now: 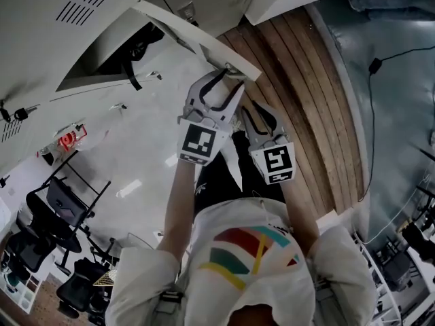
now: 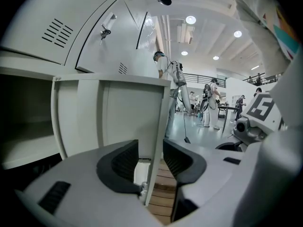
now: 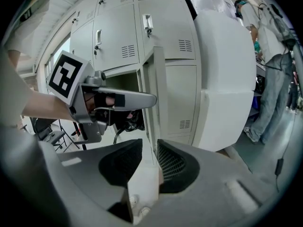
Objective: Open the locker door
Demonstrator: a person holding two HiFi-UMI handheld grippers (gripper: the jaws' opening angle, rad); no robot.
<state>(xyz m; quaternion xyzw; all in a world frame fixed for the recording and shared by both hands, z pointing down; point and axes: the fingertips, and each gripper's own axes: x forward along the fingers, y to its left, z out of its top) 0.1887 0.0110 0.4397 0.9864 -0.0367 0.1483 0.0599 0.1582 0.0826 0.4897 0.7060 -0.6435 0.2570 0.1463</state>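
The pale grey locker door (image 1: 197, 36) stands swung out from its locker (image 1: 102, 60), and both grippers are at its free edge. In the left gripper view the door (image 2: 113, 112) runs edge-on between the jaws of my left gripper (image 2: 150, 157). That gripper is open and its dark pads (image 2: 125, 162) stand off the metal. My right gripper (image 3: 149, 157) is shut on the door edge (image 3: 154, 103), with a ribbed pad (image 3: 173, 162) on each side. In the head view the left gripper (image 1: 217, 90) is just above the right gripper (image 1: 255, 117). A black strap (image 1: 136, 53) hangs inside the locker.
More closed lockers (image 3: 128, 37) stand above and beside this one. A wooden floor strip (image 1: 306, 100) runs along the lockers' foot. A white pillar (image 3: 227, 79) stands on the right, office chairs (image 1: 61, 216) on the left, and a cable (image 1: 380, 66) lies on the grey floor. People (image 2: 173, 74) stand far off.
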